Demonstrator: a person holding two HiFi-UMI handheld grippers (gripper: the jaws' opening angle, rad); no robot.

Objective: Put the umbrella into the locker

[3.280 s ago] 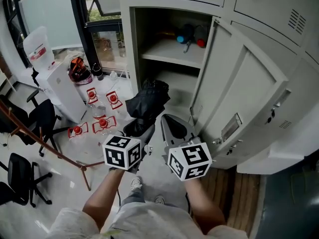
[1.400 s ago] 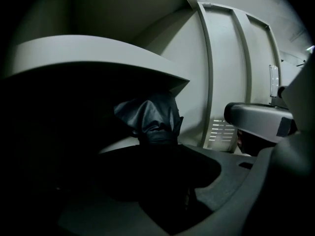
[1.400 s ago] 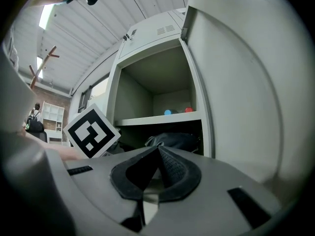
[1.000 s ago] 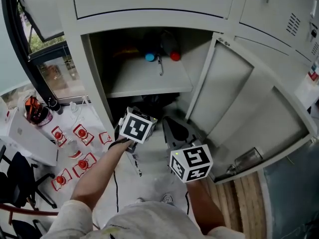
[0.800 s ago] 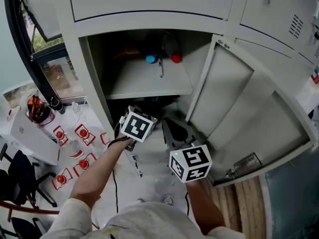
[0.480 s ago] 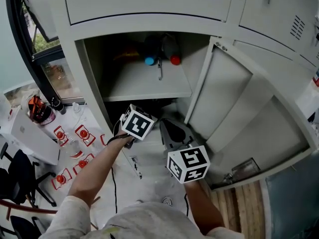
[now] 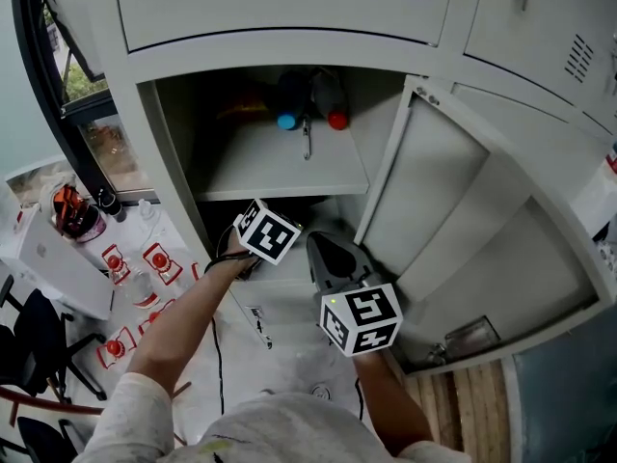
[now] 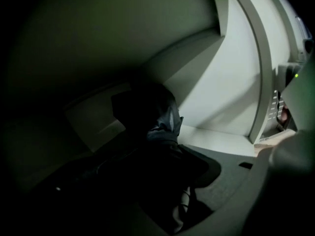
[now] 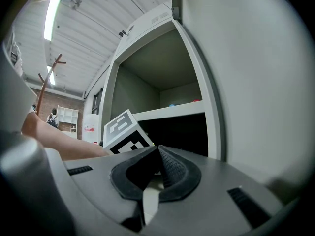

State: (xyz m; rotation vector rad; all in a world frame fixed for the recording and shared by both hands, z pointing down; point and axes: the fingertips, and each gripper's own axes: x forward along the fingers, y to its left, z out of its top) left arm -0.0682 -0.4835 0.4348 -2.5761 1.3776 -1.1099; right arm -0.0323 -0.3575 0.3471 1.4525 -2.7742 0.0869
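The black folded umbrella (image 8: 162, 118) stands in the dark lower compartment of the grey locker (image 7: 145, 123), under its shelf (image 7: 280, 167). My left gripper (image 8: 165, 146) reaches into that compartment, and its jaws look shut on the umbrella's fabric at their tips. In the head view only the left gripper's marker cube (image 7: 267, 231) shows at the compartment's mouth; the umbrella is hidden there. My right gripper (image 7: 326, 251) hovers just outside the opening, beside the left one. It is shut (image 9: 158, 156) and holds nothing.
The locker door (image 7: 453, 201) hangs open to the right, close to my right gripper. On the shelf lie items with a blue cap (image 7: 286, 121) and a red cap (image 7: 336, 120). Red-topped bottles (image 7: 159, 257), a white box (image 7: 48, 258) and black chairs (image 7: 29, 345) crowd the floor at left.
The umbrella, held in front of the locker 3.3 s ago, is now inside the lower compartment. Over the last second the left gripper edged further in. The right gripper barely moved.
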